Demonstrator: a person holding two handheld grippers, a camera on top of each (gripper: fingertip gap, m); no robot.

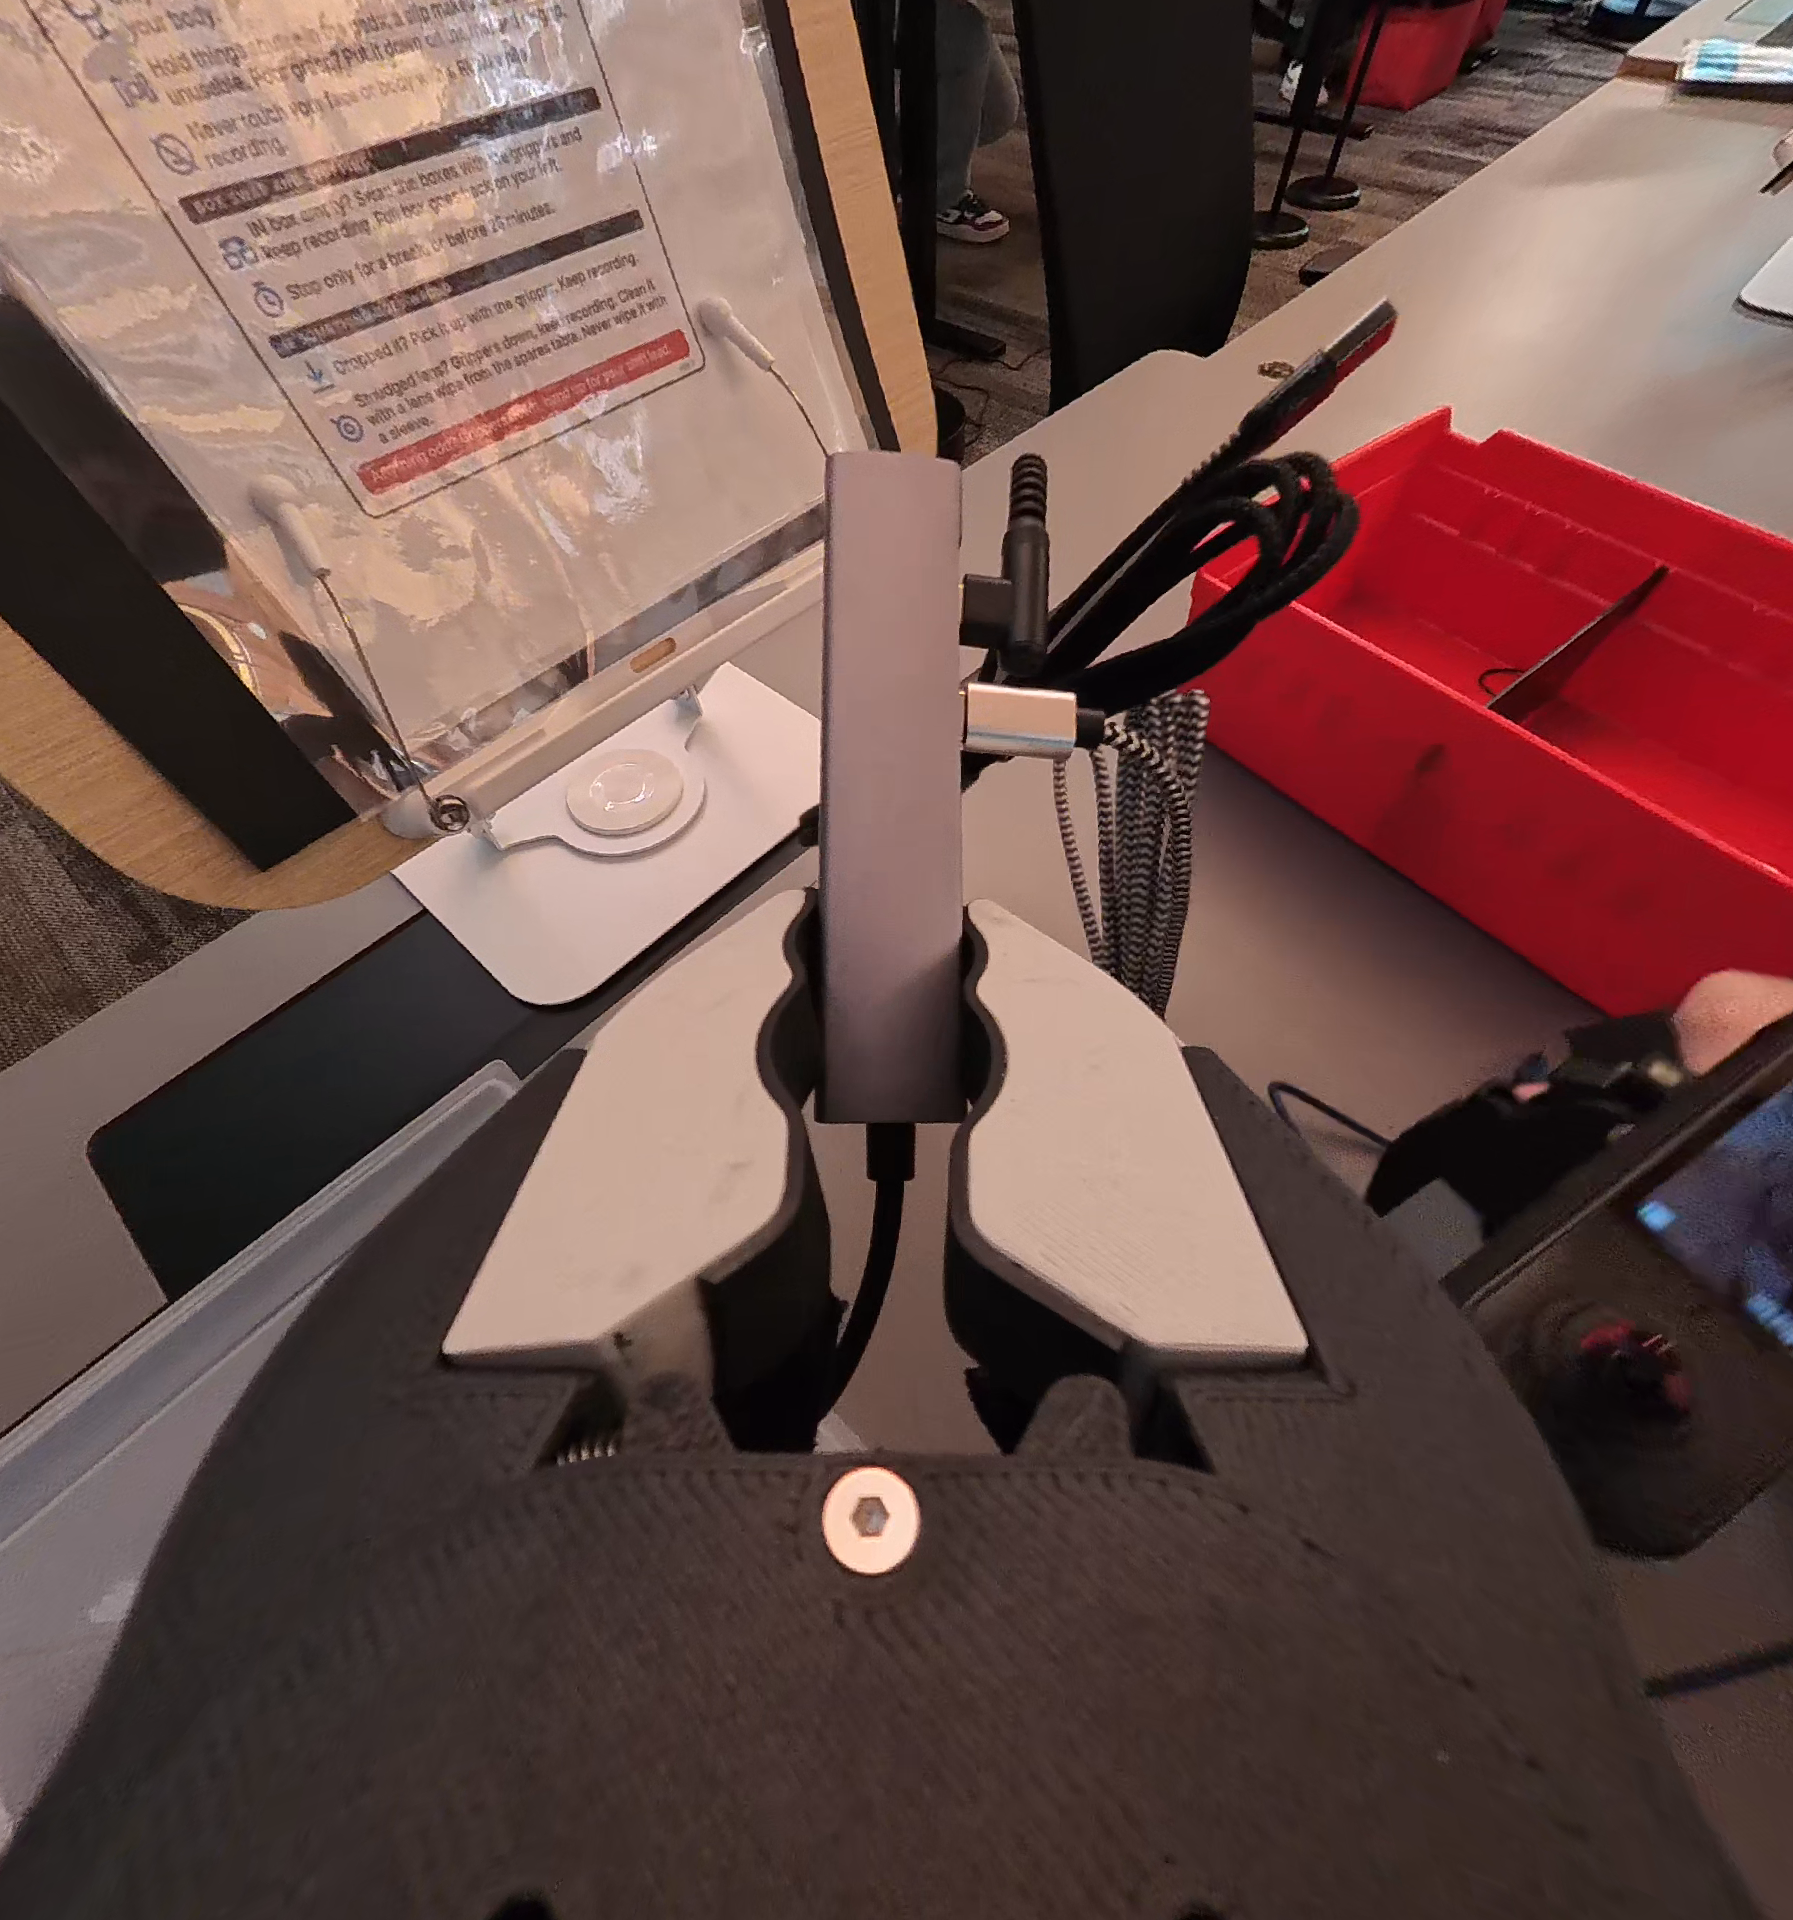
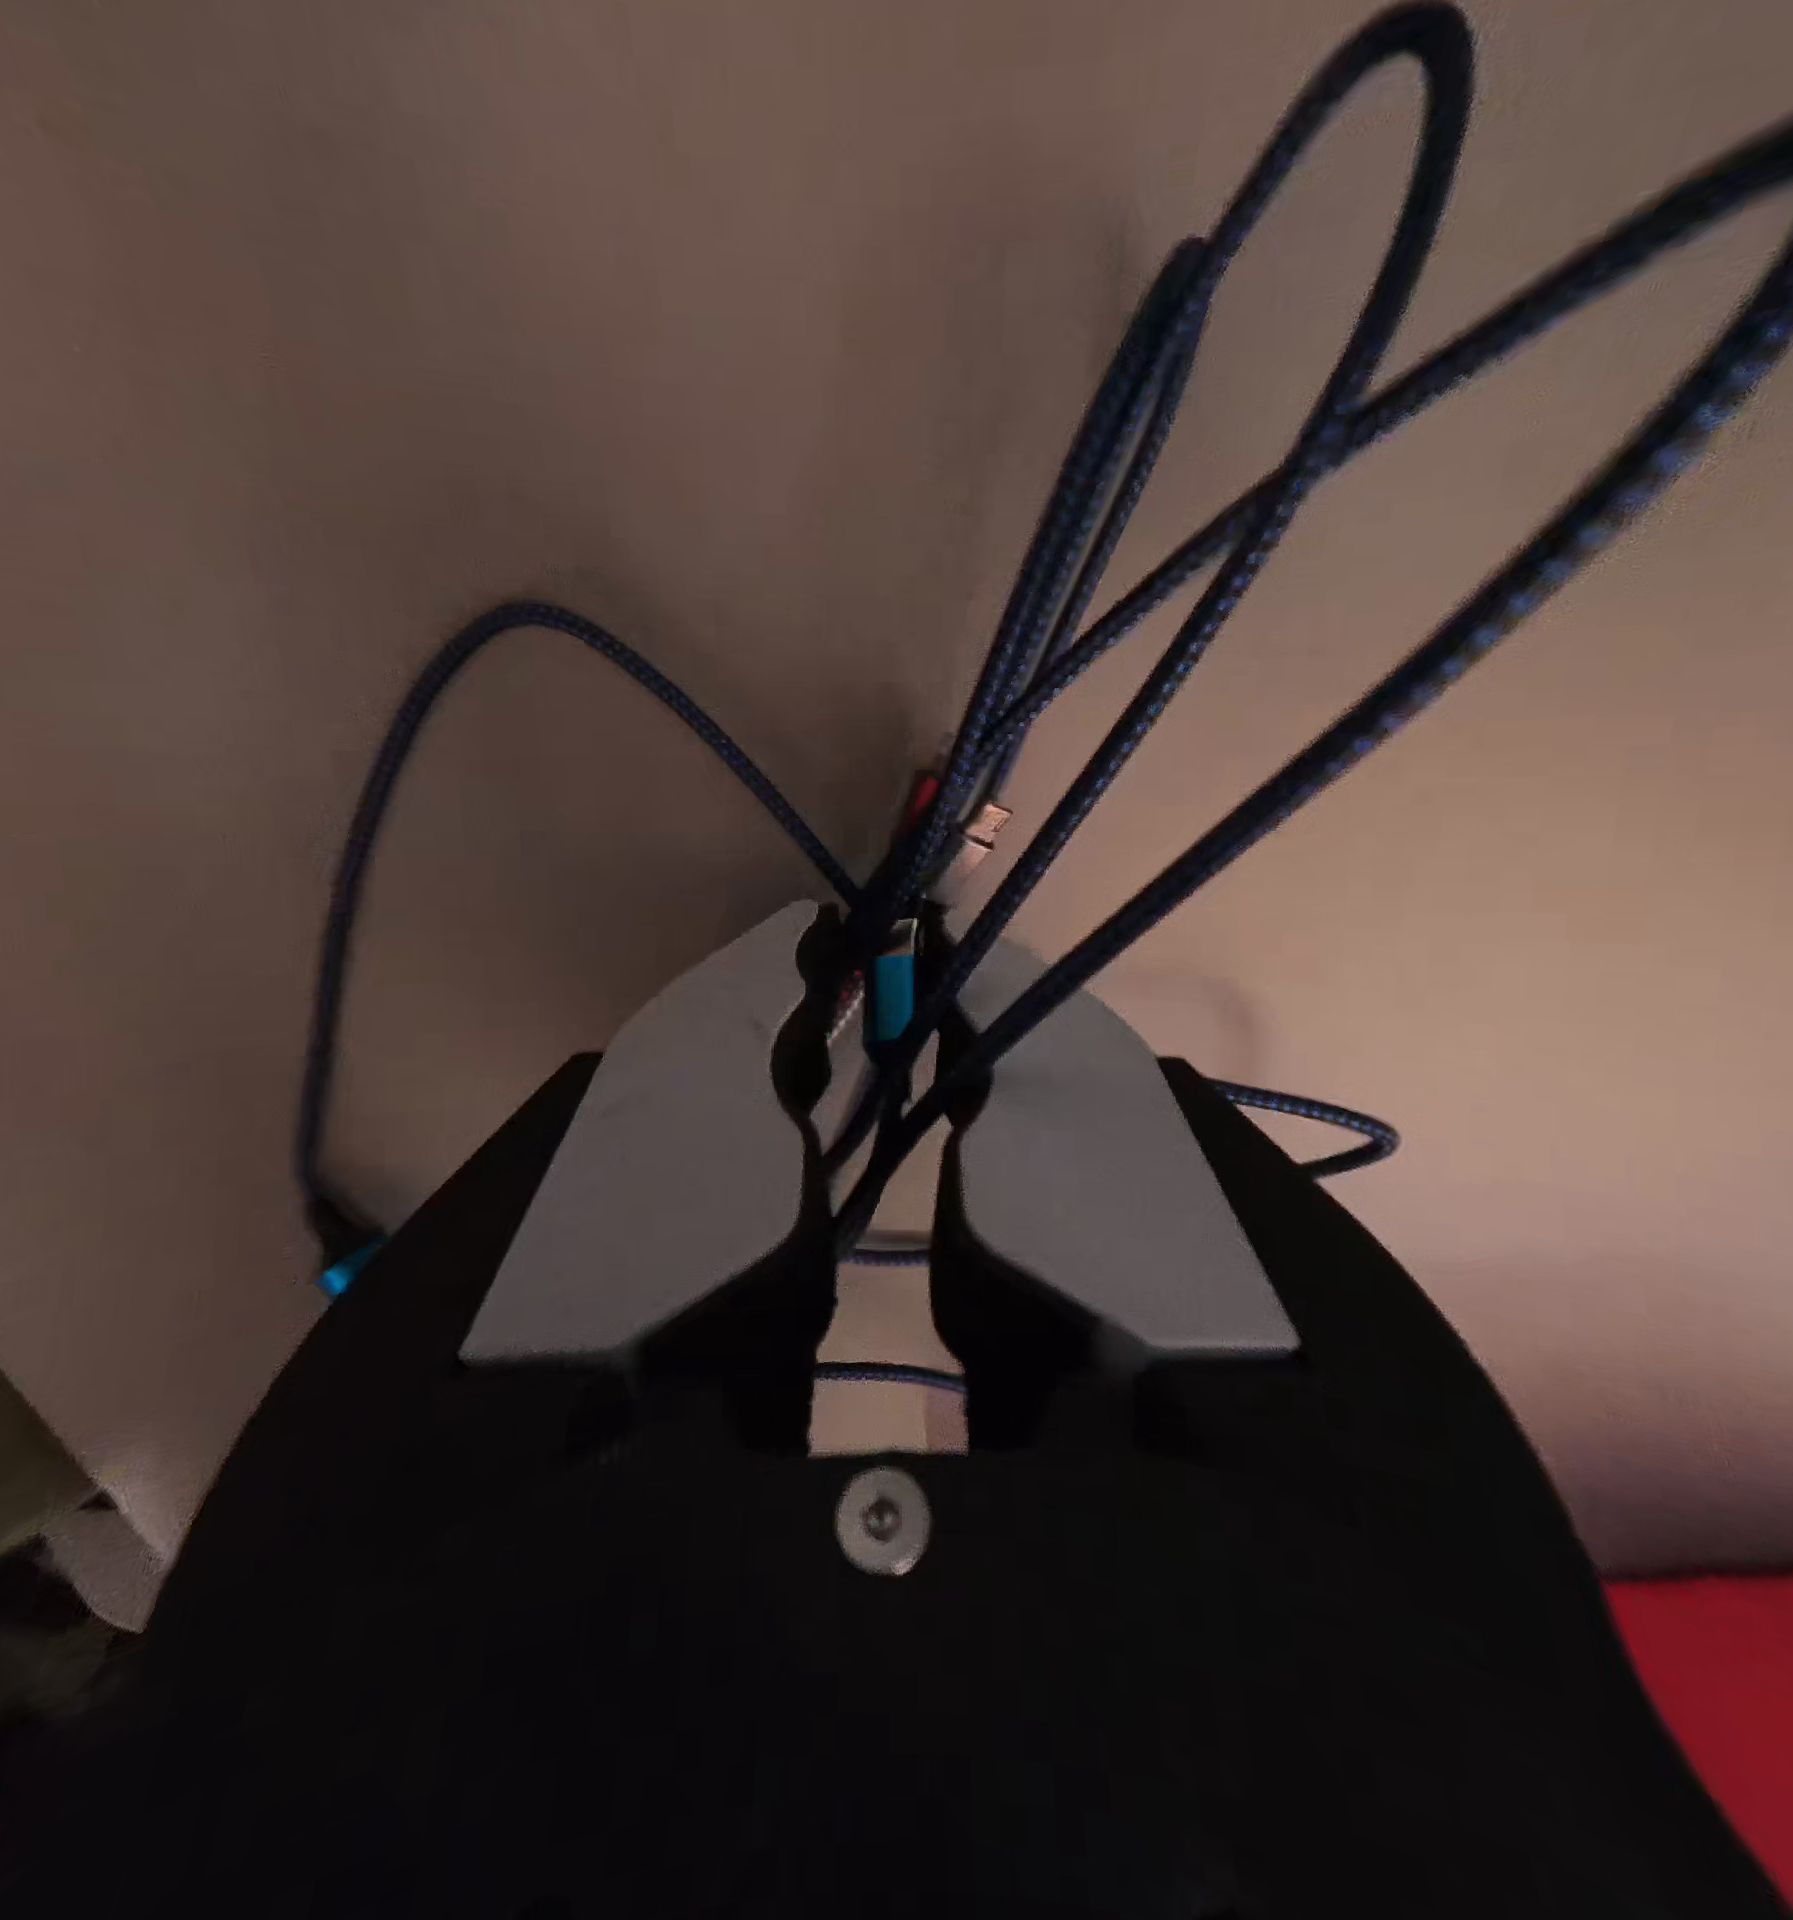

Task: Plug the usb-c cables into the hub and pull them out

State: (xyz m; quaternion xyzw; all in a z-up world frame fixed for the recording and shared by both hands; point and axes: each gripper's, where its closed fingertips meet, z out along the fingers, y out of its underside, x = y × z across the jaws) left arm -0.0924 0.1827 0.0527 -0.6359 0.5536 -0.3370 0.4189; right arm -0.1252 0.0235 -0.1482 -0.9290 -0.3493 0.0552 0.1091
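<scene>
The left gripper (image 1: 887, 940) pinches the grey hub (image 1: 890, 769) upright; two plugs sit in its right side. The right gripper (image 2: 876, 961) pinches a blue-tipped USB-C cable (image 2: 890, 997) (loops dangling). Next, I think: line up the plug w/ a free port.

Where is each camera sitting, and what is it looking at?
Left wrist view: sits on the left gripper, looking forward along its jaws, shut on the grey hub with two cables plugged in; a gloved hand shows at right.
Right wrist view: sits on the right gripper, looking down at the table; its jaws pinch a dark blue cable at its teal plug.
Both show the table and something red, perhaps the red tray.
</scene>
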